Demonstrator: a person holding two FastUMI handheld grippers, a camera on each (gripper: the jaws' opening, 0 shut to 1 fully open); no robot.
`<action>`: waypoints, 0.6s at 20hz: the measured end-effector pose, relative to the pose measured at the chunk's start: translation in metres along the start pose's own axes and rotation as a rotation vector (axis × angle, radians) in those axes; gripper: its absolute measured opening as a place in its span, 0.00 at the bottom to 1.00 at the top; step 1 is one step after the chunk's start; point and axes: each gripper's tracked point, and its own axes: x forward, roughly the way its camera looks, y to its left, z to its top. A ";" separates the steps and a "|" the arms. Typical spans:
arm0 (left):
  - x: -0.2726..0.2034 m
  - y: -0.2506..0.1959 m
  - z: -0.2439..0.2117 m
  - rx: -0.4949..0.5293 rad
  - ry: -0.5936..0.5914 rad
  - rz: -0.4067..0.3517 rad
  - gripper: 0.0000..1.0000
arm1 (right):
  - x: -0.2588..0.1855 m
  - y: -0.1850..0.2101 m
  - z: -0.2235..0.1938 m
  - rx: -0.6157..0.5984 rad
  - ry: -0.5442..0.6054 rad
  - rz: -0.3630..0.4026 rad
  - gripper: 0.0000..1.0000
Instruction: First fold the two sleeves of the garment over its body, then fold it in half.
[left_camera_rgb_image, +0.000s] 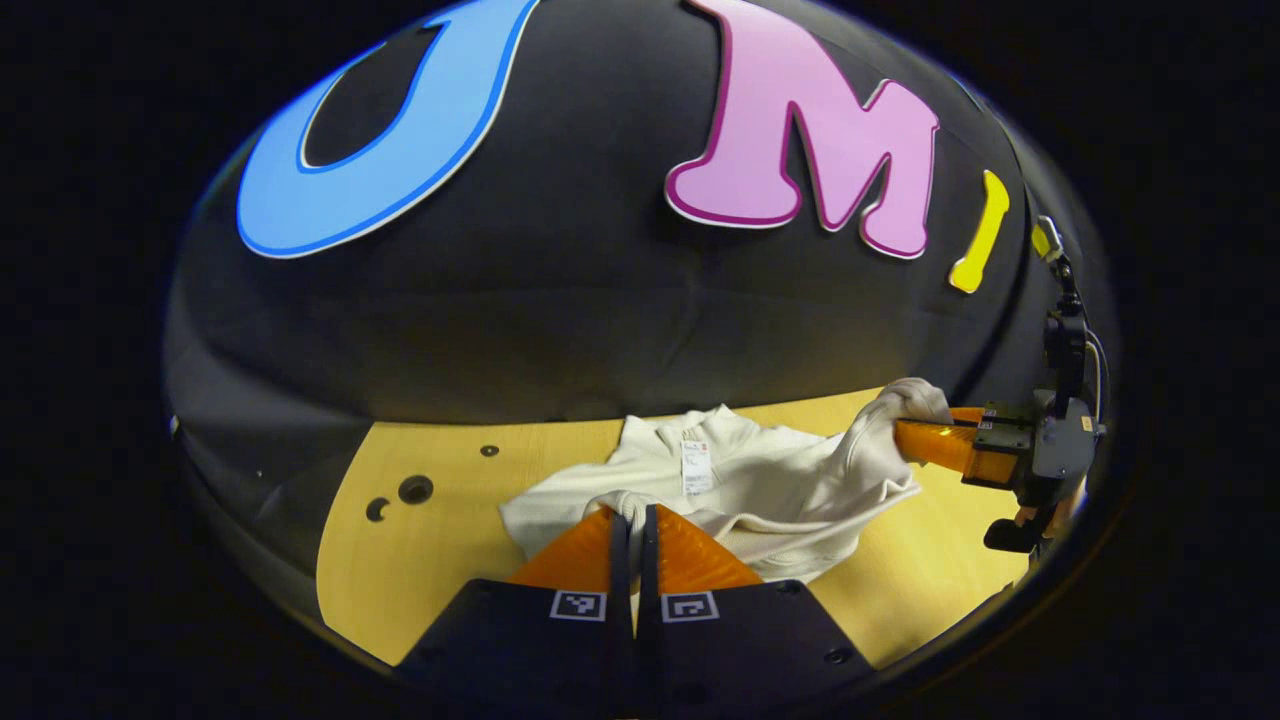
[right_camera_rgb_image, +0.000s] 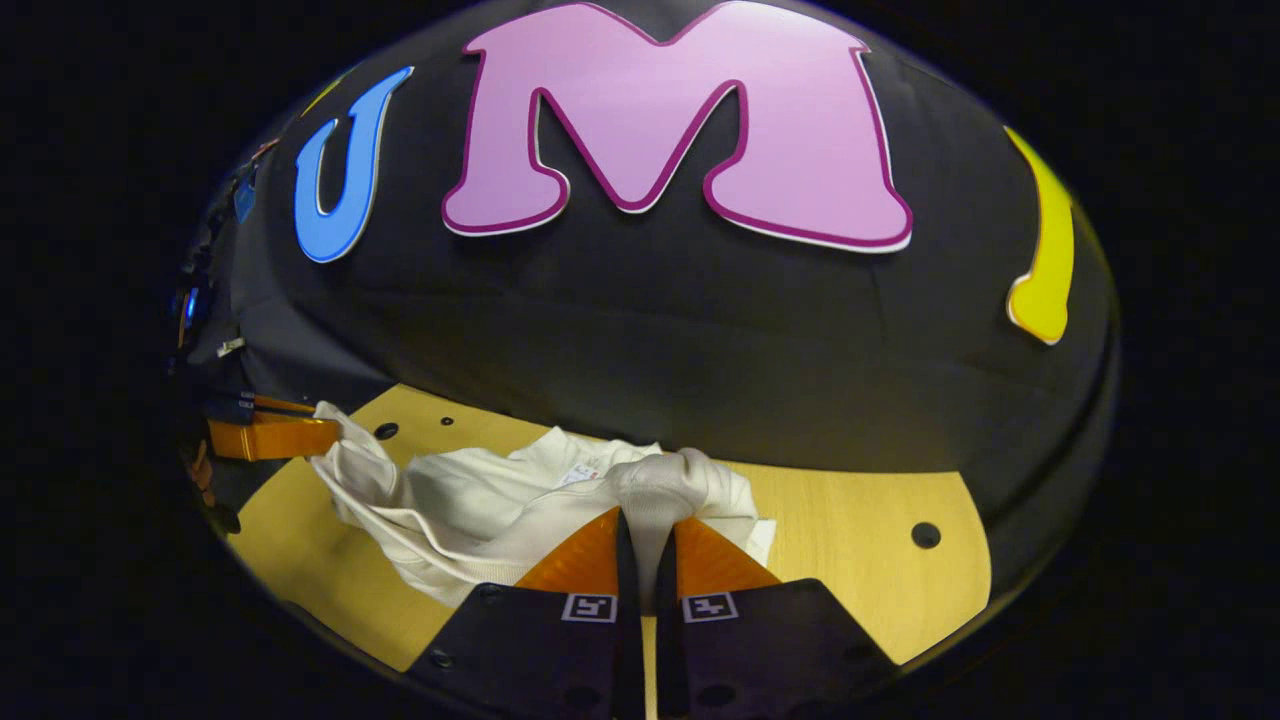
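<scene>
While both tools are clamped on cloth, the fold itself looks only partly made. The garment, a cream top, lies bunched on the wooden surface near the booth's back wall, its neck and label facing up in the left gripper view. The left tool has its fingers drawn together on a rolled edge of the fabric at the near side. The right tool is likewise pinched on a thick wad of cloth, and in the left gripper view that same tool comes in from the side with a cuff or hem lifted off the surface.

My judgement is that the task sits at an early or middle stage. I cannot tell whether the sleeves already lie over the body, because the cloth is heaped and creased rather than flat. The part held by the right tool may be a sleeve being brought inward, or an end raised for the halving fold. No neat half fold shows yet, so laying the cloth down flat and squaring it seems to remain.
</scene>
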 end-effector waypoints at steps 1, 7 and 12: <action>0.012 0.005 0.002 0.008 0.000 0.006 0.06 | 0.012 0.000 0.000 -0.020 -0.006 -0.009 0.09; 0.089 0.037 -0.015 -0.020 0.027 0.085 0.06 | 0.069 -0.006 -0.027 -0.025 0.025 -0.051 0.08; 0.138 0.048 -0.023 -0.057 -0.002 0.121 0.06 | 0.106 -0.023 -0.049 -0.002 0.051 -0.108 0.14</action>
